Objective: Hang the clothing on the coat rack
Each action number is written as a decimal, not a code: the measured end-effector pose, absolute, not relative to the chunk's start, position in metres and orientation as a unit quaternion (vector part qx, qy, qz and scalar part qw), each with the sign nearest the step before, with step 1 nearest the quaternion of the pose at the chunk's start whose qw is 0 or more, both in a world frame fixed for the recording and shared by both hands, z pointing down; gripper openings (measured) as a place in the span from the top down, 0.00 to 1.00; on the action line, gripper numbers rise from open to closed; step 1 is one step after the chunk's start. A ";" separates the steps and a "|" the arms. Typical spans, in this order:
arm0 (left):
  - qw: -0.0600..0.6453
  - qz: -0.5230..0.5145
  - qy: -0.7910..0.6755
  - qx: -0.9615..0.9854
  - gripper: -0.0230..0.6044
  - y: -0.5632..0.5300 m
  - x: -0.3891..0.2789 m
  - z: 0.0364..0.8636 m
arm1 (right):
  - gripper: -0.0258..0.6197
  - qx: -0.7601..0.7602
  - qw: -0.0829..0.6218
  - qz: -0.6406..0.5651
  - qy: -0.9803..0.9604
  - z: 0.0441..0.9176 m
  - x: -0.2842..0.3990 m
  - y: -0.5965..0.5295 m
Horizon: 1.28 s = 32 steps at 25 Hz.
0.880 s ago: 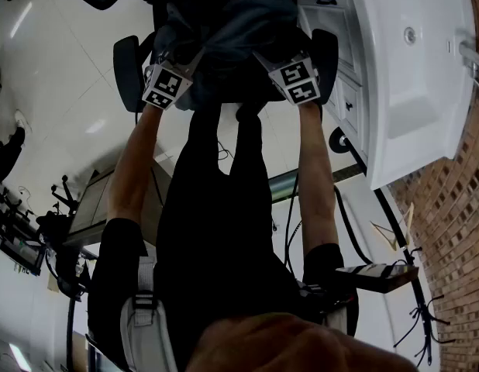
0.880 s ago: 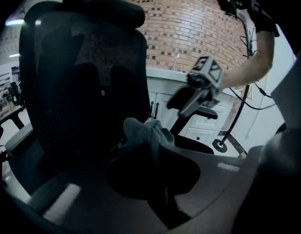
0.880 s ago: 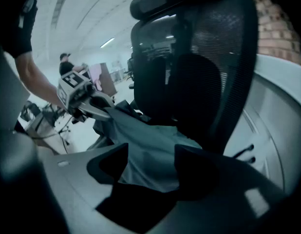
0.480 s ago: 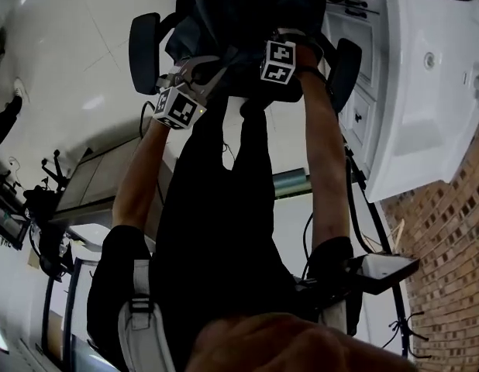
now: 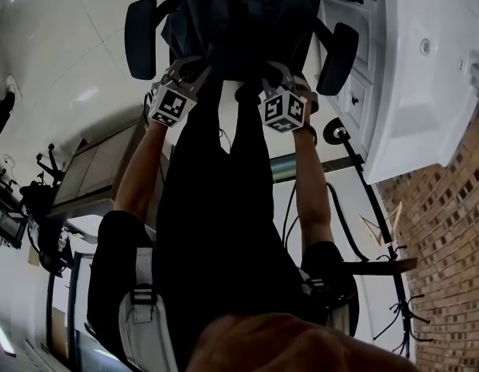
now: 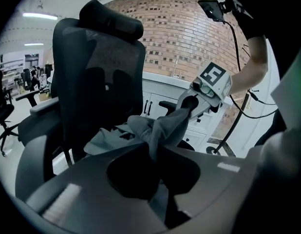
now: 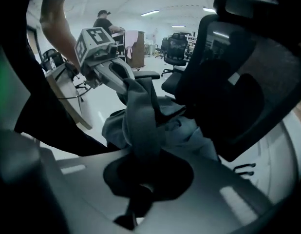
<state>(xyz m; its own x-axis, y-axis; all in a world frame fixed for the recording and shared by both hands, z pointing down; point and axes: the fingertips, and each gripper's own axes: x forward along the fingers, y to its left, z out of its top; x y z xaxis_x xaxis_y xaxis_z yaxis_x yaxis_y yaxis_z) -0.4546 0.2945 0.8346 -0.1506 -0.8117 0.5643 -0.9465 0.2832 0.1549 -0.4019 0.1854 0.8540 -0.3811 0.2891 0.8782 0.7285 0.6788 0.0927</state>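
A grey-blue garment lies bunched on the seat of a black office chair. My left gripper and right gripper are side by side at the chair's front, each shut on a fold of the cloth. In the left gripper view the garment rises in a ridge from the seat into my left gripper, and another strand runs up to the right gripper. In the right gripper view the garment is drawn into my right gripper; the left gripper pinches it further up.
A black pole stand with a round base, perhaps the coat rack, rises to the right of the chair. Beyond it are a white cabinet and a brick wall. Other chairs, desks and a person fill the room behind.
Both grippers have drawn back from the chair seat toward the person, pulling the cloth with them. The right gripper dipped toward the seat first, then came back.
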 end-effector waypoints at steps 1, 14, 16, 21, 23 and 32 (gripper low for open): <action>0.287 0.119 -0.747 0.588 0.92 0.297 -0.446 0.835 | 0.95 -0.337 0.462 -0.222 -0.790 0.863 -0.388 0.193; 0.035 -0.025 -0.810 0.585 0.92 0.268 -0.533 0.507 | 0.95 -0.151 0.159 -0.160 -0.962 0.509 -0.490 0.142; -0.029 -0.065 -0.798 0.599 0.92 0.260 -0.525 0.429 | 0.95 -0.125 0.101 -0.157 -0.974 0.439 -0.474 0.136; -0.124 -0.136 -0.682 0.708 0.92 0.217 -0.437 0.286 | 0.95 -0.064 -0.033 -0.108 -0.992 0.305 -0.383 0.097; -0.141 -0.168 -0.611 0.760 0.92 0.193 -0.390 0.250 | 0.95 -0.031 -0.079 -0.088 -0.993 0.270 -0.333 0.077; -0.149 -0.263 -0.343 0.889 0.92 0.116 -0.252 0.168 | 0.95 0.150 -0.179 -0.115 -0.965 0.188 -0.151 0.046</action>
